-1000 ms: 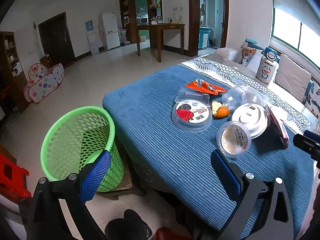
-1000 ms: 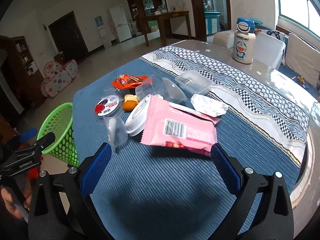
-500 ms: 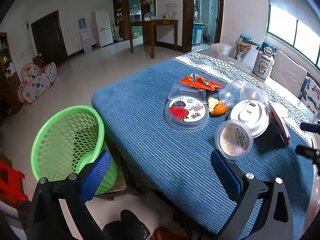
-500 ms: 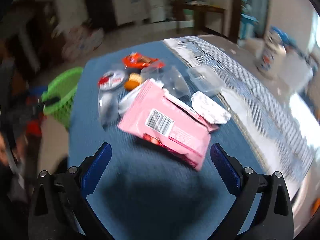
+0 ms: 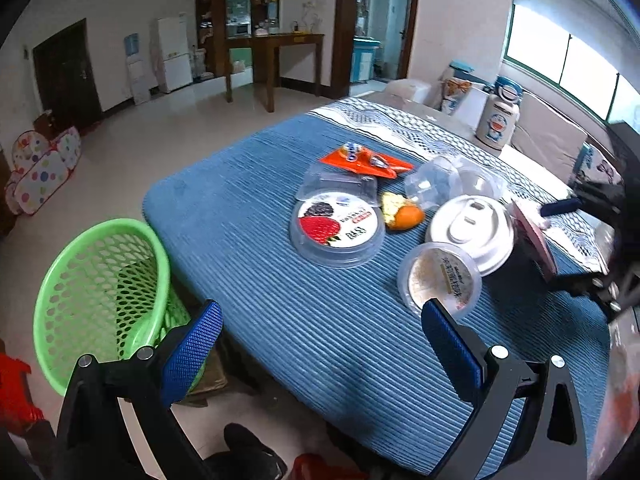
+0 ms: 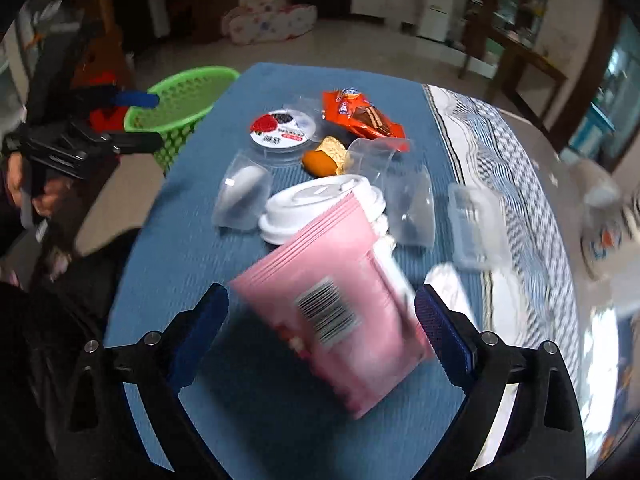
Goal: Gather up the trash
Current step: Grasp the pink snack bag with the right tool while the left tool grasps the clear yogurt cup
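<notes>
Trash is sitting in a cluster on the blue ribbed cloth covering the desk point(image 5: 248, 248). Right tongs point(image 6: 322, 312) are standing wide but have just been closing a bit, straddling the flat pink plastic snack packet with a barcode point(image 6: 336, 312); the packet is between the blue pads, and contact is unclear in the blur. The packet's far end is leaning on the white plastic cup lid point(image 6: 320, 204). Left tongs point(image 5: 320, 332) are spread wide, holding nothing, hovering over the desk's near edge. One blue finger point(image 5: 192, 352) is overlapping the green plastic mesh basket point(image 5: 96, 280) on the floor beside the desk; the other is lying in front of the small clear round tub with a beige label point(image 5: 438, 276). Round clear lid with strawberry print point(image 5: 338, 228), orange foil wrapper point(image 5: 366, 162) and orange peel point(image 5: 402, 214) are lying just beyond.
</notes>
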`<state>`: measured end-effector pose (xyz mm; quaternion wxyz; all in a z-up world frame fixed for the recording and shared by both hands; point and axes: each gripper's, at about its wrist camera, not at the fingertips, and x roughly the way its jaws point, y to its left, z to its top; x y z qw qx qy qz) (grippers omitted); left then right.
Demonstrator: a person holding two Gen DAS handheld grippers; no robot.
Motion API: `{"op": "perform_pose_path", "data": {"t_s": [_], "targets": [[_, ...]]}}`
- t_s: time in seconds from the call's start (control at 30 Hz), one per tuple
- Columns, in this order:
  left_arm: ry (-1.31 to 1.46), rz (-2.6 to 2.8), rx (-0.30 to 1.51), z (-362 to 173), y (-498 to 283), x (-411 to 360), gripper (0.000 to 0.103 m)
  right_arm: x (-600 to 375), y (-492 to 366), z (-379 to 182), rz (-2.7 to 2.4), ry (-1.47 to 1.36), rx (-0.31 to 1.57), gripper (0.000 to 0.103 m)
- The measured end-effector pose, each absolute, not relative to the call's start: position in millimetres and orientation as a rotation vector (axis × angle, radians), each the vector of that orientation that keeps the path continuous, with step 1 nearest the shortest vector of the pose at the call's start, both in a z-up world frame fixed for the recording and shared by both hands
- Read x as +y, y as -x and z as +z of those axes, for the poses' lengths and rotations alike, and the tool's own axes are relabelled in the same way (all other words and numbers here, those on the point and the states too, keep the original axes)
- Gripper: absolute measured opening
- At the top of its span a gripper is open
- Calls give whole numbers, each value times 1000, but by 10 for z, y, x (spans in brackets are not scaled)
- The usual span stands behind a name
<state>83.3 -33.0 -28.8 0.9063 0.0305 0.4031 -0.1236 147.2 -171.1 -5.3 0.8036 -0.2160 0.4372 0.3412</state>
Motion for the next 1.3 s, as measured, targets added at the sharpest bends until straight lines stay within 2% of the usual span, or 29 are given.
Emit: {"op": "perform_pose_path", "data": {"t_s": [0.3, 0.6, 0.63, 0.73, 1.17, 1.2, 1.3], "targets": [[-74, -388, 849, -340, -918, -489, 97, -1636, -1643, -260, 823, 545, 978, 93], [-141, -581, 869, -471, -1099, -883, 97, -1719, -1657, -267, 847, 518, 983, 70], [-149, -595, 875, -496, -1139, -943, 97, -1727, -1658, -268, 845, 515, 986, 65], [-136, -658, 887, -557, -1233, -1035, 97, -1765, -1648, -250, 841, 482, 988, 61], [-101, -773, 857, -668, -1383, -1154, 95, -1791, -1364, -71, 808, 375, 961, 61], [-100, -774, 853, -667, -1379, -1149, 94, -1786, -1340, -53, 801, 367, 961, 61], [-88, -784, 854, -677, -1367, -1135, 77, -1769, -1274, -7, 787, 348, 954, 61]]}}
